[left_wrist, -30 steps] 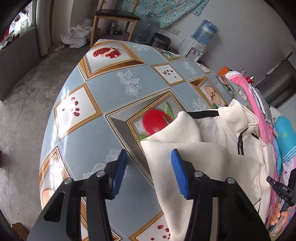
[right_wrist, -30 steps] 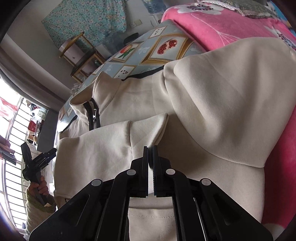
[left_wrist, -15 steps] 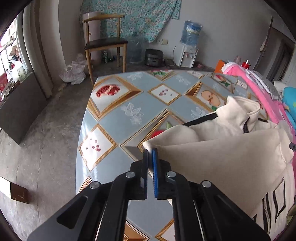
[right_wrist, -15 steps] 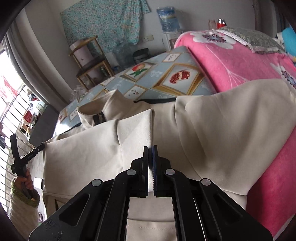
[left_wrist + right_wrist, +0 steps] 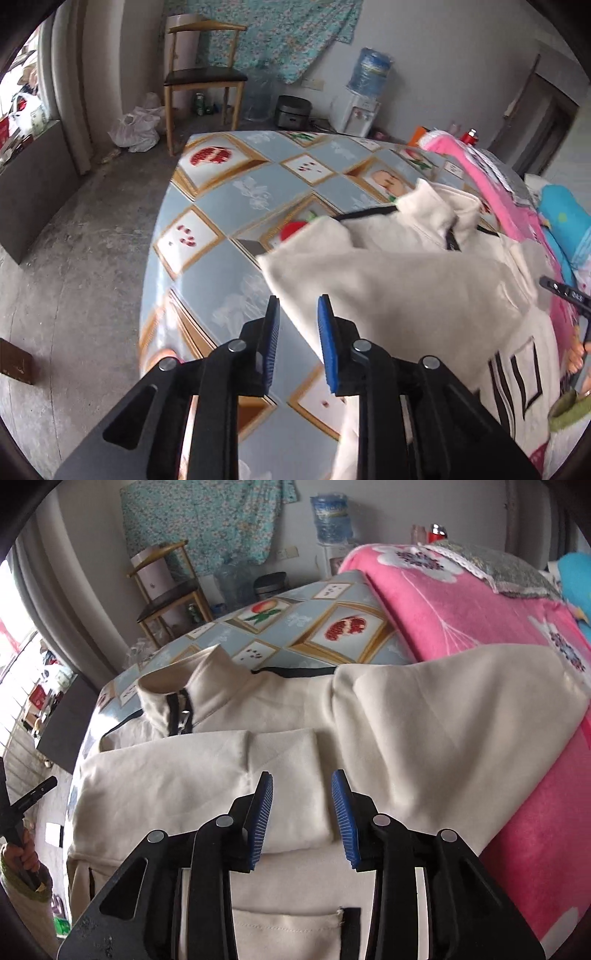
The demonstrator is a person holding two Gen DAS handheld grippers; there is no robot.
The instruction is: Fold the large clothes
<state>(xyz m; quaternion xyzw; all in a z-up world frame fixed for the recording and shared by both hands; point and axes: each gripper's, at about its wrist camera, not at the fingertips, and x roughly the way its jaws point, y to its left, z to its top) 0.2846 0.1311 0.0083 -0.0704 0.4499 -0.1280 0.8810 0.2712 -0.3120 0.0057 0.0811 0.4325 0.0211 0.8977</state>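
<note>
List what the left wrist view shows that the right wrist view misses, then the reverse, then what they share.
Only the left wrist view: the bare concrete floor, the white plastic bag by the chair, and the black line print on the garment's front.

Only the right wrist view: the folded sleeve cuff lying between the open right claw, and the grey lace-edged cushion on the pink blanket.

Both: the cream zip-collar jacket, the fruit-patterned tablecloth, the wooden chair, the water dispenser bottle and the floral wall cloth. The left claw stands open too.
</note>
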